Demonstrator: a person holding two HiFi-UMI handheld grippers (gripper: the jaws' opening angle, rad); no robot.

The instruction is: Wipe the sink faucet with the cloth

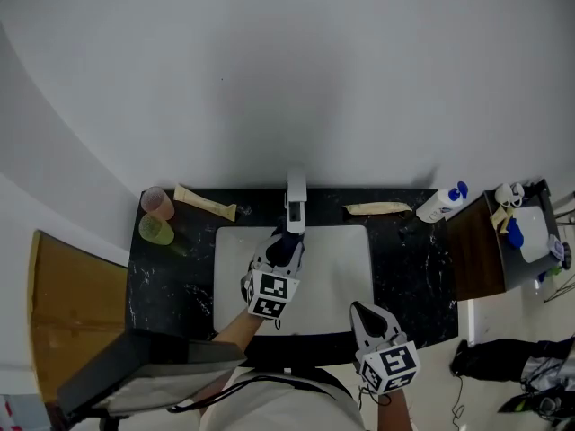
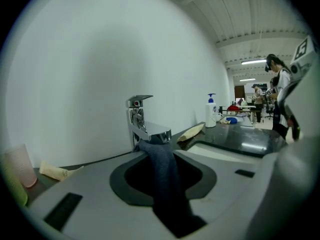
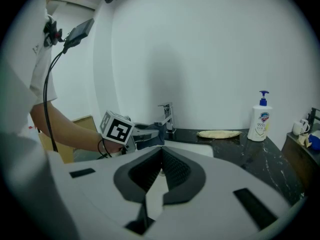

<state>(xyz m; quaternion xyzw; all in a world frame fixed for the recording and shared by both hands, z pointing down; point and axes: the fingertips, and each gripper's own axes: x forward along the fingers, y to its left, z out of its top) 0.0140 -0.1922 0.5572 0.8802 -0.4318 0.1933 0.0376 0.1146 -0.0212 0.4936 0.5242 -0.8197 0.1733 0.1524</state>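
Right gripper (image 1: 361, 311) is nearest us, jaws closed on nothing, at the near right edge of the sink (image 1: 346, 268). Left gripper (image 1: 289, 237) clamps the dark cloth (image 2: 162, 176), and we see the cloth's far end touching the underside of the faucet (image 2: 145, 129) spout. Soap bottle (image 1: 442, 205) stands far right on the counter (image 1: 413, 277).

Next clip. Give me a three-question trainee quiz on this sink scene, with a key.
1. True or false: the left gripper holds the cloth up to the faucet.
2. What stands at the right end of the counter? A) a kettle B) a soap bottle C) a plate
3. Fill in: the right gripper holds ____.
Key: 1 true; 2 B; 3 nothing.
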